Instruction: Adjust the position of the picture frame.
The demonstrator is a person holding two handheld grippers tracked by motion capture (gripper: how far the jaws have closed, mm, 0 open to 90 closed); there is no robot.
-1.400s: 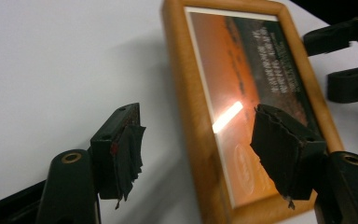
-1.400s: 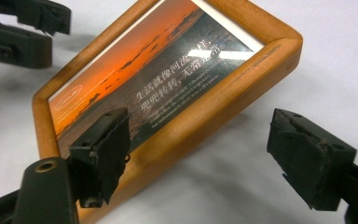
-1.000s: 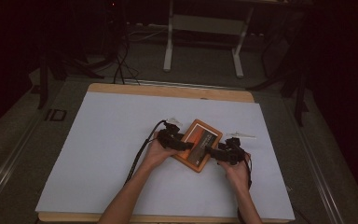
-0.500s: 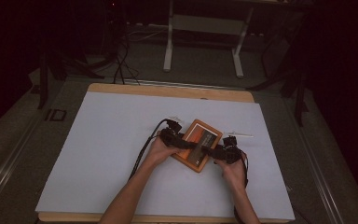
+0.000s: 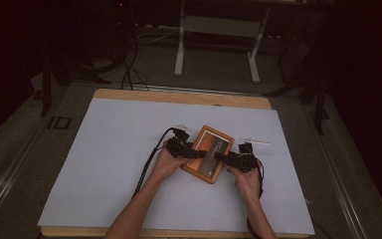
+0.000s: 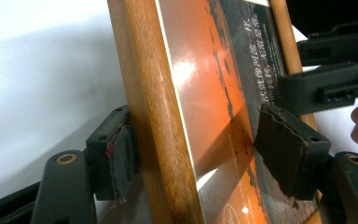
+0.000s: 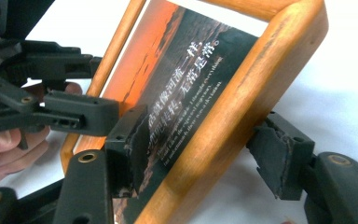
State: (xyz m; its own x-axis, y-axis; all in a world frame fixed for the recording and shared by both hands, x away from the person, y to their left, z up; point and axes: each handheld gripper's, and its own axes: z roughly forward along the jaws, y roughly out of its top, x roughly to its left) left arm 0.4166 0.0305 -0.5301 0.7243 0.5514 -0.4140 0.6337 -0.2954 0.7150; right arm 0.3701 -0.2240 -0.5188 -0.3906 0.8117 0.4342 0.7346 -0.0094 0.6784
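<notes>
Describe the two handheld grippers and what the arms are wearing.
Both the left gripper and the right gripper are black, with bolted jaw links and dark, frayed pads. A black cable trails from the left one. The forearms are bare, with no sleeves showing.

Orange-brown wooden picture frame (image 7: 242, 107) looks smooth, varnished; its sunset print glossy, catching glare. White paper sheet (image 5: 104, 159) on the desk sits matt.

My right tongs (image 7: 200, 154) have just been closing a bit on the side of the picture frame (image 5: 208, 153). The frame now lies a little more upright on the bench (image 5: 104, 149) than before.
</notes>
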